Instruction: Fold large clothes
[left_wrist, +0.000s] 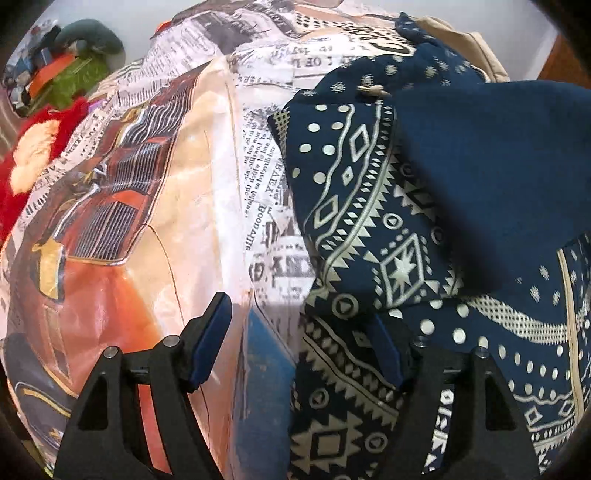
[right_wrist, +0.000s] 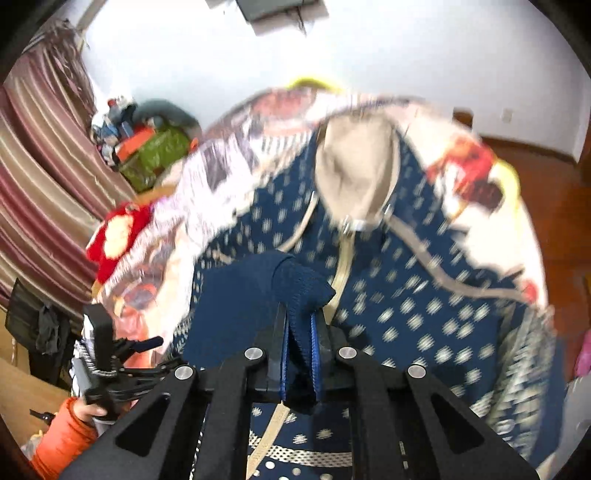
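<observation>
Bed's covered in a newspaper-and-car print sheet (left_wrist: 155, 177), white wall behind, striped curtain (right_wrist: 44, 177) at 9 o'clock in the right view, wood floor (right_wrist: 554, 206) at 3. The navy patterned hoodie (right_wrist: 406, 295) lies spread on the sheet. Right gripper (right_wrist: 300, 332) is clamped tight on a navy cuff (right_wrist: 299, 284), lifted. Left gripper (left_wrist: 299, 332) points steeply down with jaws wide, nothing pinched, over the hoodie's edge, held by a hand (right_wrist: 90, 410) in an orange sleeve (right_wrist: 62, 439) at 8.

Right gripper (right_wrist: 300, 332) clamped on a navy ribbed cuff (right_wrist: 301, 284), navy patterned garment (right_wrist: 406, 295) with beige hood (right_wrist: 354, 173) spread across the printed bedspread (right_wrist: 480, 206), left gripper (right_wrist: 147, 343) near the bed's left edge, orange sleeve (right_wrist: 61, 441), striped curtain (right_wrist: 40, 166)
</observation>
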